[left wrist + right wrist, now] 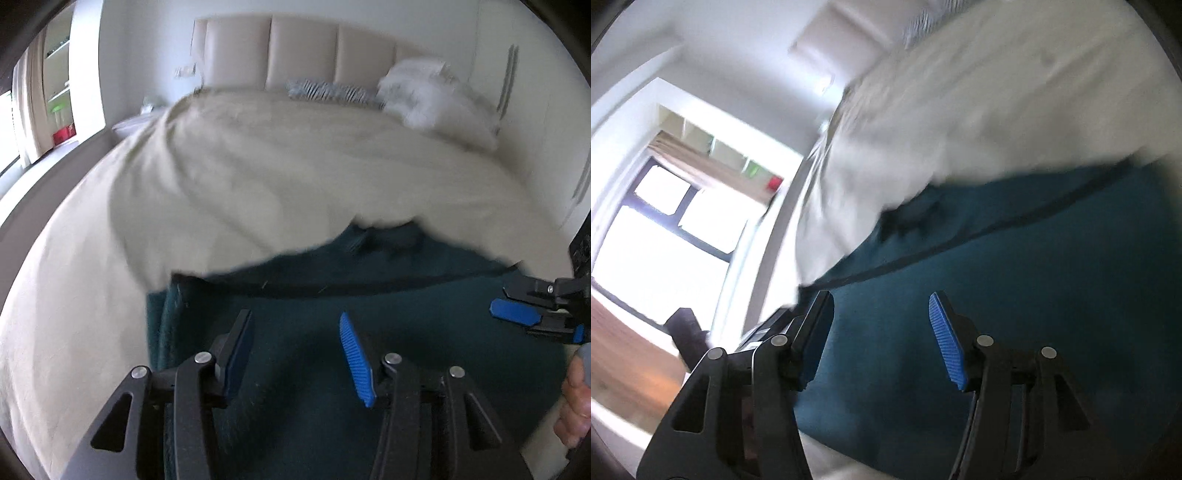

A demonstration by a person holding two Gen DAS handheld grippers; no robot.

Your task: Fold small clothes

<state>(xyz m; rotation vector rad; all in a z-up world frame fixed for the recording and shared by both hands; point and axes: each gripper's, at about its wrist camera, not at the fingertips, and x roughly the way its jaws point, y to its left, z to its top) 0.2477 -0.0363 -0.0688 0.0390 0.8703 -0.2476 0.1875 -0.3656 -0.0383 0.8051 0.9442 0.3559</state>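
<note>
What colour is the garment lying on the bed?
Dark teal garment with a darker seam line, clearest in the right wrist view.

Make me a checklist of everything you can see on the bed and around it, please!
Surface: a bed with a cream cover, rumpled.
Job's things: one dark teal garment lying on the cover at the near edge, one layer folded over another with a dark seam across it.
Clutter: a striped pillow and a white fluffy pillow by the headboard.
Grippers: left tool open above the garment, nothing between its pads; right tool open too, also empty.
Cables: nothing seen.
Surroundings: padded headboard, window, shelves with a red box, wooden floor. Both views are blurred.
</note>
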